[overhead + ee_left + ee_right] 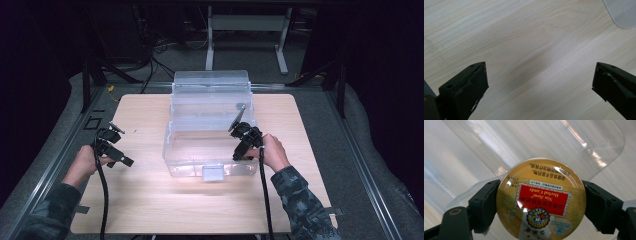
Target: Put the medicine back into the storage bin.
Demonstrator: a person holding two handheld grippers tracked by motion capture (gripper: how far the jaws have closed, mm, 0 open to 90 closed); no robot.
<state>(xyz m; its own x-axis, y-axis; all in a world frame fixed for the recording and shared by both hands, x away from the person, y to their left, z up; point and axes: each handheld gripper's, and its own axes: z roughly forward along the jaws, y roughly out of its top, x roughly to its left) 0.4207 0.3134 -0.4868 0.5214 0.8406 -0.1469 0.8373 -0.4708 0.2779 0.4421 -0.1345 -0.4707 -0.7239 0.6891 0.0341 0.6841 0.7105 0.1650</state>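
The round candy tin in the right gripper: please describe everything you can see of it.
The round candy tin is a flat disc that looks like metal, with a glossy golden lid. A red label reads "Nin Jiom Herbal Candy", seen upside down in the right gripper view, with Chinese text, a round emblem and a pale blue mark. The right gripper holds it by its rim, one black pad pressing on each side. It hangs above the clear plastic box, over its right part, with the open lid behind.
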